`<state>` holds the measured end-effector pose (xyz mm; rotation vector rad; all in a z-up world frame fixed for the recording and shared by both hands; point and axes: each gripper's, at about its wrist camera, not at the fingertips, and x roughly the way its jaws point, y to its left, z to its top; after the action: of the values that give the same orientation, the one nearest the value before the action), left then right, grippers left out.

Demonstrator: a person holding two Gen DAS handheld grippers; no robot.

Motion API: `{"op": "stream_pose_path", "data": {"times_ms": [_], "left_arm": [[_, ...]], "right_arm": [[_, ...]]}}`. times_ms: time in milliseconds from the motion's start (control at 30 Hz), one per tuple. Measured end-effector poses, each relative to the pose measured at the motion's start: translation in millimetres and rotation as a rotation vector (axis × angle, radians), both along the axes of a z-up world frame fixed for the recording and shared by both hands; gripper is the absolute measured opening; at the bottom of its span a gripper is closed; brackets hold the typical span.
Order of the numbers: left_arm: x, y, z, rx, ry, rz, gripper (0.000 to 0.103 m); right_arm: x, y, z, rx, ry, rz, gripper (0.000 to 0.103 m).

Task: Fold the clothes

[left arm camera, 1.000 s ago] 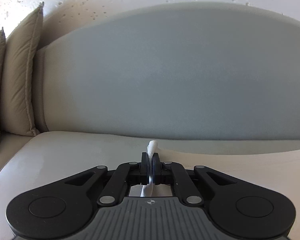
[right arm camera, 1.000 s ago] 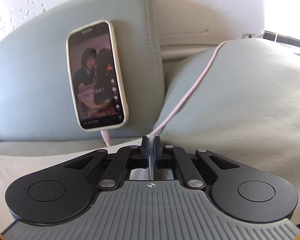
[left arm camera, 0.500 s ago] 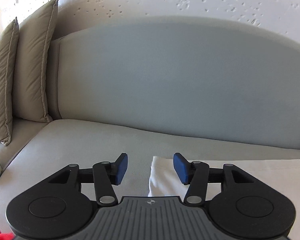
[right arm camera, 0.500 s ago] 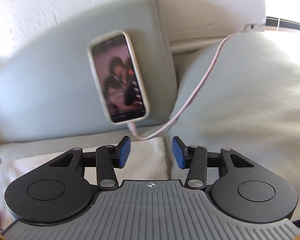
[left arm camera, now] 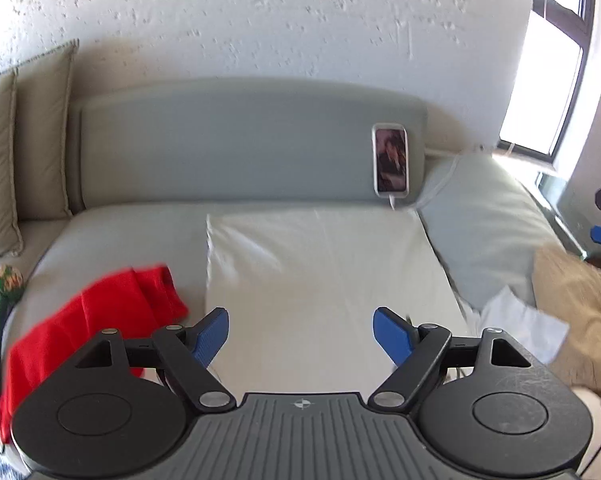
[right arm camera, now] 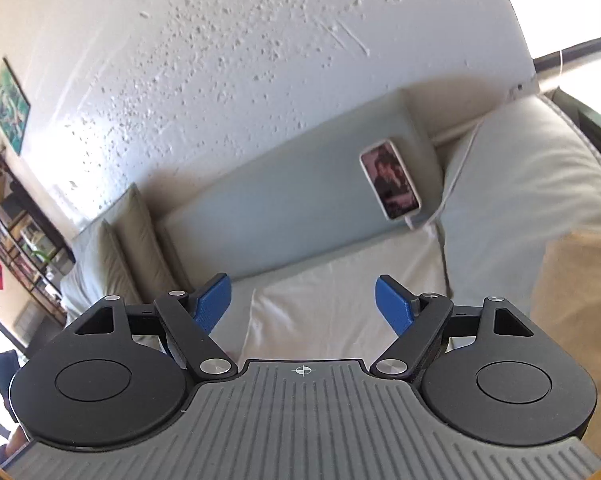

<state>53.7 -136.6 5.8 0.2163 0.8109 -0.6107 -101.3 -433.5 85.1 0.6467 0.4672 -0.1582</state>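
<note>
Holds nothing in the left claw (left arm camera: 300, 322), blue pads spread wide above the near edge of the white cloth (left arm camera: 320, 280); holds nothing in the right claw (right arm camera: 302, 292) either, pads just as far apart, raised and tilted toward the wall. Finds the white cloth flat on the sofa seat (left arm camera: 120, 232) as a neat rectangle, far edge close to the backrest (left arm camera: 240, 140), with the red garment (left arm camera: 100, 320) lying rumpled just beside its left edge. Cannot tell whether the rectangle is a finished fold or a piece spread for folding; fits either. Risks, as judged: pinching the sofa cover along with the thin cloth and dragging both; lifting only a top layer, if layered, and spoiling the square edges; catching the red garment with the left pads, close as it is; snagging the charging cable (left arm camera: 440, 184) by the far right corner and pulling the phone (left arm camera: 390, 159) off the backrest; sweeping the pale crumpled piece (left arm camera: 520, 324) at the right onto the rectangle. Counts two claws, one white cloth, one red garment, one pale crumpled piece, one tan cloth (left arm camera: 572, 300) beyond it, one phone, one cable, two olive cushions (left arm camera: 40, 132) at the left end, one grey pillow (left arm camera: 488, 220) at the right, and one green stick with a patterned ball head (left arm camera: 6, 280) at the far left.
</note>
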Motion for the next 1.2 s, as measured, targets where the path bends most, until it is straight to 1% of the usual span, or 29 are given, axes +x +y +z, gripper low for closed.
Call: {"op": "stream_pose_path", "data": {"times_ms": [33, 67, 100, 133, 167, 200, 233, 300, 367, 400, 433, 467, 500, 567, 600, 667, 733, 767, 833, 867, 900, 933, 967, 1000, 1067, 1133, 1200], "left_arm": [[-10.8, 0.6, -11.7, 0.021, 0.031, -0.010, 0.078], [-17.4, -2.5, -28.7, 0.051, 0.064, -0.005, 0.073], [-22.1, -7.4, -48.2, 0.080, 0.095, 0.016, 0.069], [-26.5, -11.4, -65.6, 0.095, 0.123, 0.043, 0.067], [-30.5, -14.8, -79.2, 0.096, 0.138, 0.071, 0.066], [-34.4, -18.1, -91.5, 0.094, 0.147, 0.097, 0.065], [-38.1, -24.1, -101.7, 0.113, 0.131, 0.094, 0.065], [-45.4, -38.6, -119.9, 0.170, 0.073, 0.059, 0.062], [-48.8, -43.3, -123.9, 0.204, 0.055, 0.048, 0.066], [-50.1, -44.7, -124.5, 0.218, 0.050, 0.044, 0.063], [-51.5, -46.1, -125.0, 0.232, 0.044, 0.041, 0.059], [-52.9, -46.0, -124.1, 0.234, 0.064, 0.028, 0.052], [-54.1, -44.8, -123.9, 0.232, 0.102, 0.002, 0.052], [-62.4, -43.3, -127.5, 0.250, 0.121, -0.056, 0.052], [-67.6, -42.3, -128.1, 0.267, 0.118, -0.078, 0.052], [-75.7, -39.9, -126.3, 0.302, 0.132, -0.086, 0.052], [-83.1, -37.7, -120.3, 0.308, 0.173, -0.100, 0.052], [-88.4, -35.9, -116.2, 0.295, 0.181, -0.112, 0.052], [-97.9, -32.1, -105.9, 0.252, 0.156, -0.123, 0.054], [-101.0, -30.5, -100.7, 0.231, 0.142, -0.121, 0.059], [-99.9, -30.5, -100.2, 0.223, 0.138, -0.112, 0.060], [-97.2, -31.1, -102.0, 0.223, 0.140, -0.100, 0.061], [-94.5, -31.7, -103.8, 0.222, 0.142, -0.088, 0.062], [-91.8, -32.3, -105.6, 0.222, 0.144, -0.076, 0.066], [-86.4, -33.4, -109.3, 0.221, 0.147, -0.053, 0.067], [-81.1, -34.6, -112.9, 0.220, 0.151, -0.029, 0.066], [-75.7, -35.8, -116.5, 0.219, 0.155, -0.005, 0.062]], "right_arm": [[-6.3, 8.4, -11.6, 0.019, 0.038, 0.011, 0.080], [-6.7, 17.5, -28.4, 0.002, 0.089, 0.025, 0.080], [-7.0, 26.6, -45.2, -0.014, 0.140, 0.038, 0.070], [-7.3, 35.6, -62.0, -0.031, 0.191, 0.052, 0.045], [-7.6, 44.7, -78.8, -0.047, 0.242, 0.066, 0.030], [-7.9, 53.8, -95.6, -0.063, 0.293, 0.080, 0.010], [-7.8, 62.6, -112.2, -0.079, 0.343, 0.093, 0.010], [1.3, 74.3, -141.8, -0.098, 0.418, 0.117, 0.010], [9.9, 84.6, -165.0, -0.120, 0.477, 0.103, 0.010], [16.0, 91.3, -175.5, -0.175, 0.512, 0.108, 0.010], [21.5, 98.2, -185.7, -0.228, 0.545, 0.113, 0.013], [21.4, 107.1, -192.4, -0.273, 0.567, 0.124, 0.013], [16.9, 114.5, -191.7, -0.306, 0.577, 0.146, 0.014], [7.8, 128.5, -190.2, -0.365, 0.596, 0.187, 0.014], [2.3, 126.8, -189.0, -0.326, 0.618, 0.190, 0.014], [-8.7, 123.1, -186.9, -0.241, 0.662, 0.195, 0.014], [-20.4, 110.9, -194.5, -0.031, 0.728, 0.179, 0.015], [-22.1, 110.4, -190.7, -0.031, 0.709, 0.175, 0.015], [-25.6, 109.5, -183.0, -0.032, 0.670, 0.166, 0.016], [-27.4, 109.0, -179.2, -0.032, 0.651, 0.162, 0.020], [-29.1, 108.5, -175.4, -0.032, 0.631, 0.157, 0.028], [-30.9, 108.1, -171.5, -0.033, 0.612, 0.153, 0.039], [-32.6, 107.6, -167.7, -0.033, 0.593, 0.149, 0.041], [-34.3, 107.1, -163.9, -0.033, 0.573, 0.144, 0.042], [-37.2, 106.2, -156.6, -0.034, 0.536, 0.137, 0.042], [-26.3, 108.6, -159.1, -0.053, 0.533, 0.147, 0.042], [-13.1, 116.3, -162.8, -0.101, 0.530, 0.159, 0.041]]}}
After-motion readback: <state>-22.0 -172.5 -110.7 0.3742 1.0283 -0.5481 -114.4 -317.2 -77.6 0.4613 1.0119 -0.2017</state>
